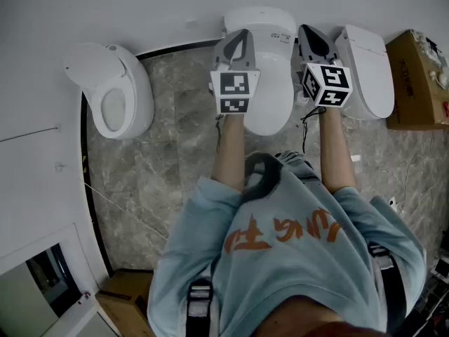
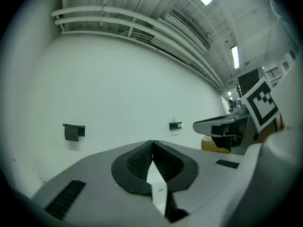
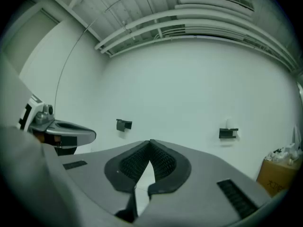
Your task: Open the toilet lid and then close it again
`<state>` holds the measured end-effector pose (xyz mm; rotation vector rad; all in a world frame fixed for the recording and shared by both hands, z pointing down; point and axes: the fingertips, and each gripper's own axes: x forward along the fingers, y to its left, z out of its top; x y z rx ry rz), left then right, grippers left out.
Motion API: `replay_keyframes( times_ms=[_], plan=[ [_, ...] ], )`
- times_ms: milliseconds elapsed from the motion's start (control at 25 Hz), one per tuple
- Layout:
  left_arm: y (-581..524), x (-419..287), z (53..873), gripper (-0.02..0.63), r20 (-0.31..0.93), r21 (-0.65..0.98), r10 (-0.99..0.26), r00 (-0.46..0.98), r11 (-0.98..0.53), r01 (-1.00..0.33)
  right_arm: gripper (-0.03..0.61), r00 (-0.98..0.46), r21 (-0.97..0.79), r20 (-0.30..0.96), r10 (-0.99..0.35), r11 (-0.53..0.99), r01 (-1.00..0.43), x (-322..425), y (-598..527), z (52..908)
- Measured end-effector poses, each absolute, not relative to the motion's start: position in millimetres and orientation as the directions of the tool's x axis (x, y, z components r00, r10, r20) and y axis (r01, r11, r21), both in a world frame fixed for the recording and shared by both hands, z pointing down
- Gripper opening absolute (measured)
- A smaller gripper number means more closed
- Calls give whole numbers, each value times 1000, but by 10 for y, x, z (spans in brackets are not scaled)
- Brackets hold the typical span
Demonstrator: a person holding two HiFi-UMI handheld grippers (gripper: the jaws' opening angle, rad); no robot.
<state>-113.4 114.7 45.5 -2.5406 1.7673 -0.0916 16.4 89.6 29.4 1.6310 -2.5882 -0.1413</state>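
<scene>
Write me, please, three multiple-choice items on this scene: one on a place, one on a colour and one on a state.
1. Where is the cardboard box?
A. right of the rightmost toilet
B. between the two hand-held grippers
C. by the left wall

2. What colour is the print on the sweatshirt?
A. green
B. orange
C. white

3. How do the jaws of the left hand-held gripper stand?
A. wide apart
B. shut on a cloth
C. shut, empty

1 A: it sits at the head view's right edge.
2 B: orange characters on light blue.
3 C: its pads meet with nothing between them.
</scene>
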Motion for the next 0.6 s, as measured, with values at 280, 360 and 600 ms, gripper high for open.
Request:
replay_keyframes(
  times_ms=[280,360,600],
  plan=[
    [1252,-1217,515,26,39,-46,-946,322,-324,-945,12,-406,111,17,-914,405,-908,215,984,342],
    [1294,-1218,586,27,50,-45,-948,315,-318,-947,12,-393,94,27,-919,394,-914,281,1012,435],
    [1440,-1324,968,26,121,-1,-950,289,-291,-957,12,-358,63,105,-928,366,-928,375,1163,865]
  ],
)
